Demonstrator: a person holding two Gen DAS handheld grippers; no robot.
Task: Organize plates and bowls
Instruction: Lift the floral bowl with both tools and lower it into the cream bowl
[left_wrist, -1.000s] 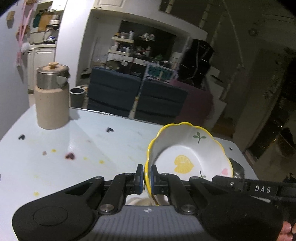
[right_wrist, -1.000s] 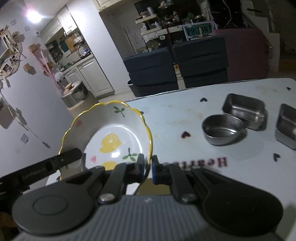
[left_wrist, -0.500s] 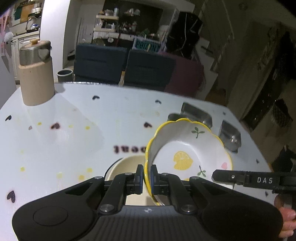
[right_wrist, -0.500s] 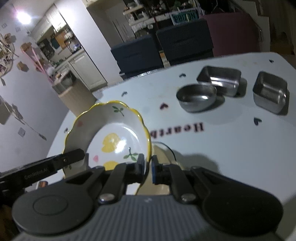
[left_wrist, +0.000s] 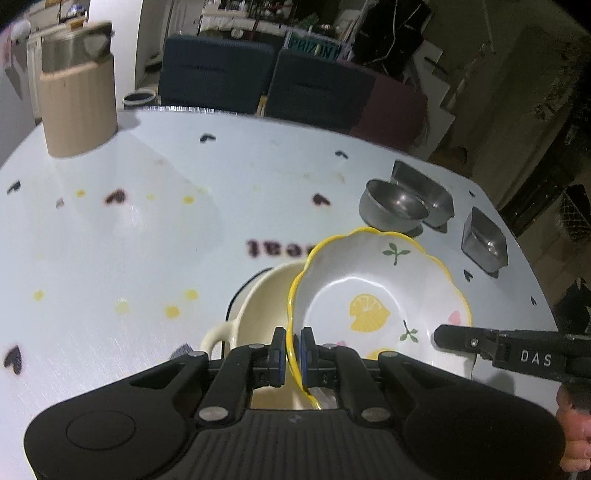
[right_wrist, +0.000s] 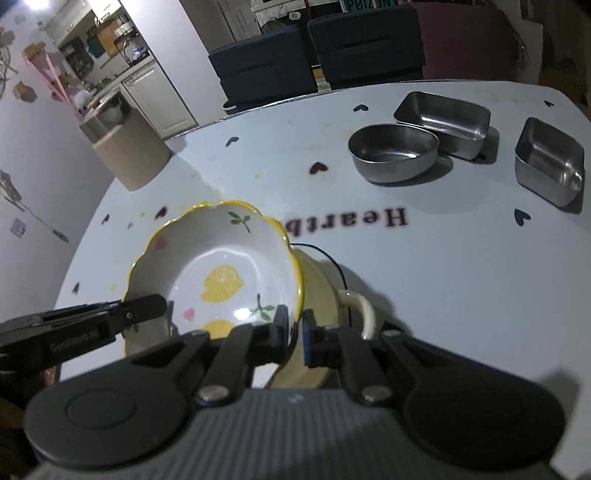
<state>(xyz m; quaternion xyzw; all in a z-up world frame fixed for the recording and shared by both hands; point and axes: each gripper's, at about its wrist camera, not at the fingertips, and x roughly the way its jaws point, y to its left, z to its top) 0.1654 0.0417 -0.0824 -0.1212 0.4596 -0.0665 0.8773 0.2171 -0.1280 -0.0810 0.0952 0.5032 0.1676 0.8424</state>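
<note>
Left tongs (left_wrist: 293, 356): pinching the lemon bowl (left_wrist: 380, 306) rim.
Right tongs (right_wrist: 294, 332): pinching its opposite rim.
Bowl: hanging tilted over the cream dish (left_wrist: 262, 306), near table (left_wrist: 147, 229) edge.
Remaining: nesting it; 3 steel containers (right_wrist: 393, 151) waiting far right.

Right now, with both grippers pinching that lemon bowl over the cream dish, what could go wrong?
1. Each gripper, left and right, holds only the thin scalloped rim of the lemon bowl; if one lets go first, the bowl could tip or slip.
2. It hangs tilted over the cream dish, so lowering unevenly might knock rim against rim and chip the ceramic.
</note>
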